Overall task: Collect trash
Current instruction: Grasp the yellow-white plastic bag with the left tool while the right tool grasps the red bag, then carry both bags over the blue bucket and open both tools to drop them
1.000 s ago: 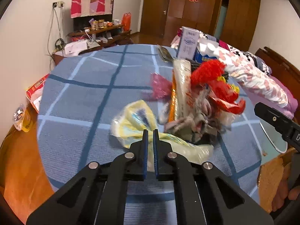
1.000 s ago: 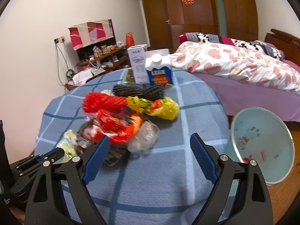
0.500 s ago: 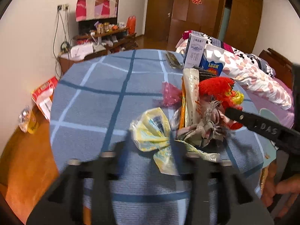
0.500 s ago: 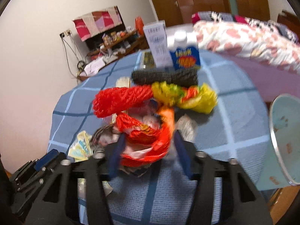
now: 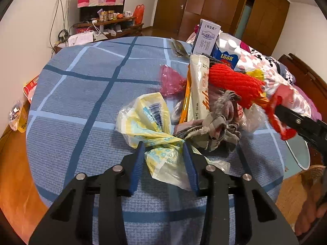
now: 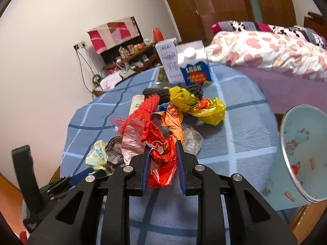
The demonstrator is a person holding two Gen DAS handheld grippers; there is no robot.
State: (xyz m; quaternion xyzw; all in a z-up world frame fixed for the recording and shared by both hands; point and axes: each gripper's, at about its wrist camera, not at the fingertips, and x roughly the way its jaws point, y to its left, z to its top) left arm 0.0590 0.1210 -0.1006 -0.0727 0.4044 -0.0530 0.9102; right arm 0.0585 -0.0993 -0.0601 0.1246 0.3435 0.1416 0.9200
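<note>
**Ana:** Left wrist view first: what's the surface and room like?

**Ben:** A round table under a blue checked cloth [image 5: 85, 94], wooden floor around it. At far left a wall with a low shelf of jars [image 5: 106, 20], brown wardrobe doors in the middle, a bed with a heart-print quilt [image 6: 265, 47] at right.

**Ana:** Free room?

**Ben:** The cloth's left half is bare out to its curved edge. The trash heap sits right of centre. Past the right edge, a pale blue bin [image 6: 302, 153] stands just beside the table, tilted mouth toward us.

**Ana:** Counts?

**Ben:** Two upright cartons: a white milk box [image 5: 206, 38] and a blue Look carton [image 6: 194, 69], touching, at the far rim. One red knitted roll [image 5: 235, 81], one yellow bag [image 6: 204, 108], one pink bag [image 5: 171, 79].

**Ana:** Grippers?

**Ben:** The left gripper [image 5: 165, 159] has just been closing; its blue fingers bracket the twisted neck of the yellow-white plastic bag [image 5: 149, 120], pads against it. The right gripper [image 6: 162, 157] has also been closing, and clamps the red wrapper [image 6: 161, 161].
</note>
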